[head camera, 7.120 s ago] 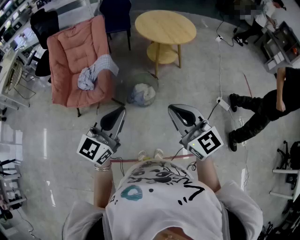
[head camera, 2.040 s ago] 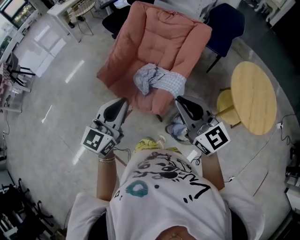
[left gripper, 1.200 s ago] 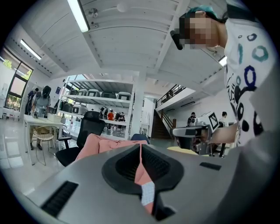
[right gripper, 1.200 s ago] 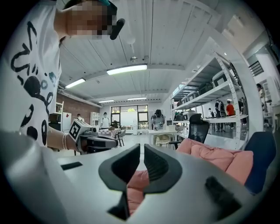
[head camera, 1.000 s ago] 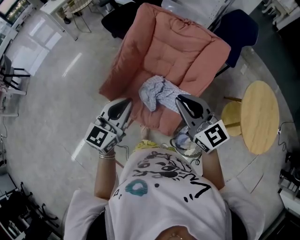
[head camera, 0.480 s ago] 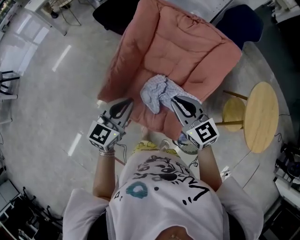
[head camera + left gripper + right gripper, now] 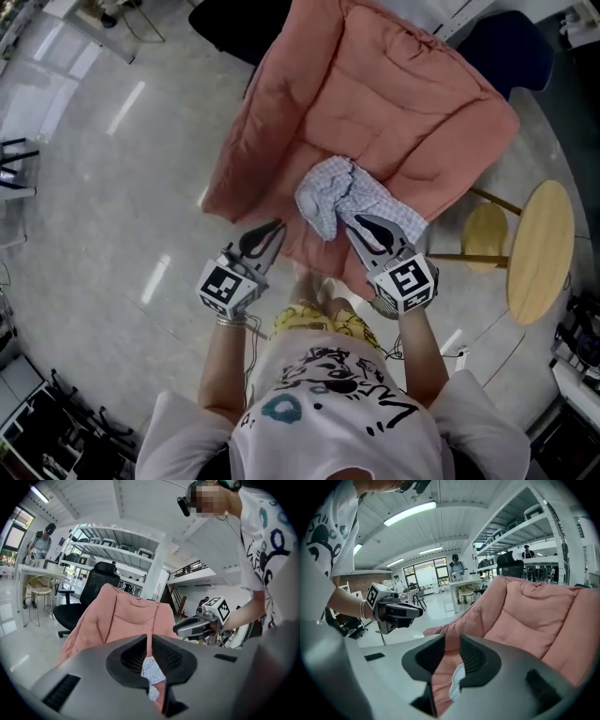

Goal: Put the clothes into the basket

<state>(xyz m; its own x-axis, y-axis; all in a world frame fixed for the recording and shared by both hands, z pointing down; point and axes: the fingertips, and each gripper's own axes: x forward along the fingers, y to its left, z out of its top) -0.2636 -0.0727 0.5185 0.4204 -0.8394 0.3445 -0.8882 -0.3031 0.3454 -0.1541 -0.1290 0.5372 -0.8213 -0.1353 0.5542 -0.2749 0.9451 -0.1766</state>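
Left gripper [image 7: 274,228]: clenched and empty, with the clothes at its 1 o'clock; if it arrives shut it may only shove the bundle.
Clothes [image 7: 339,192]: crumpled near the front edge of the armchair [image 7: 394,94] seat; a nudge could tip them to the floor.
Right gripper [image 7: 358,222]: jaws have just been parting, nothing between them, clothes at 11 o'clock; the narrow gap may pinch one fold.
Basket [image 7: 380,306]: mostly hidden at its 6 o'clock; a trailing end could miss it.
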